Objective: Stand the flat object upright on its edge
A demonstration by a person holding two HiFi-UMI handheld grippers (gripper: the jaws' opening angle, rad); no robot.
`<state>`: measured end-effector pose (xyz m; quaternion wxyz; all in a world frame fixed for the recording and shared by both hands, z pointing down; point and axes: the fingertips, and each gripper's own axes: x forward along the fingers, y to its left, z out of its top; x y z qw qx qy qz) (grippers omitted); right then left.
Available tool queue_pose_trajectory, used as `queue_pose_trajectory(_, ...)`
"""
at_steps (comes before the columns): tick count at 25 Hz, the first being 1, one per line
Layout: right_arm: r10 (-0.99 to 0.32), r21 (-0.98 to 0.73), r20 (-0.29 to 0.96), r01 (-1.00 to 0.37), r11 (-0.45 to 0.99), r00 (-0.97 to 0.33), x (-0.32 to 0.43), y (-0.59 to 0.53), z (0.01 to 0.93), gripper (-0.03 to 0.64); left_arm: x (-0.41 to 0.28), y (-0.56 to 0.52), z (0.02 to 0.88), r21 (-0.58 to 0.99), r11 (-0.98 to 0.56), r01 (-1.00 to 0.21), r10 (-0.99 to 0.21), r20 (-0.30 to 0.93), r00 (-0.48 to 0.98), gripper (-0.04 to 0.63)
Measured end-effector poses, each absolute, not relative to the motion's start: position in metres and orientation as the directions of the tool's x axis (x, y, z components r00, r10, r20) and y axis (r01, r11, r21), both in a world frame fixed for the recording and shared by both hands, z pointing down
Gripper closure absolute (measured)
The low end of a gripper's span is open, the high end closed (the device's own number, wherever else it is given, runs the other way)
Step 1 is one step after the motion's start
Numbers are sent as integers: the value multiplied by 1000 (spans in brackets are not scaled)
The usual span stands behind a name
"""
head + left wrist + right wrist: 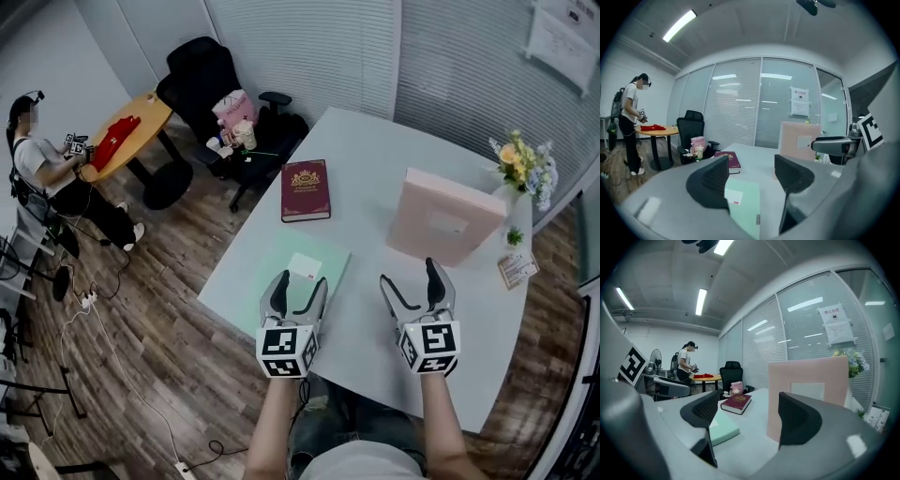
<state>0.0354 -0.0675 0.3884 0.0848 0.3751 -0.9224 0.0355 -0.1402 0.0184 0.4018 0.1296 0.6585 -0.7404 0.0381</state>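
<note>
A pink flat book [441,220] stands upright on its edge at the right side of the white table [375,150]. It also shows in the left gripper view [799,140] and close ahead in the right gripper view [806,380]. A pale green book [323,258] lies flat near the table's front left, and a maroon book [305,190] lies flat beyond it. My left gripper [300,286] hovers open over the green book [745,206]. My right gripper [410,277] is open in front of the pink book and holds nothing.
A vase of flowers [522,169], a tiny potted plant [514,236] and a card [517,269] sit at the table's far right. A black office chair [206,80] with bags stands beyond the table. A person [37,159] stands by a round wooden table [131,131].
</note>
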Motion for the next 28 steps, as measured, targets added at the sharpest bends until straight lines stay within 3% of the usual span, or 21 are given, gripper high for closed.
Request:
queue_pose_trajectory(12, -591, -10, 260, -614, 789, -764, -51, -31, 417, 193, -225, 71, 427, 115, 245, -963, -932, 302, -201, 287)
queue_pose_trajectory(28, -683, -55, 409, -764, 643, -605, -109, -12, 470, 212, -307, 58, 477, 153, 73, -986, -894, 448, 3, 287)
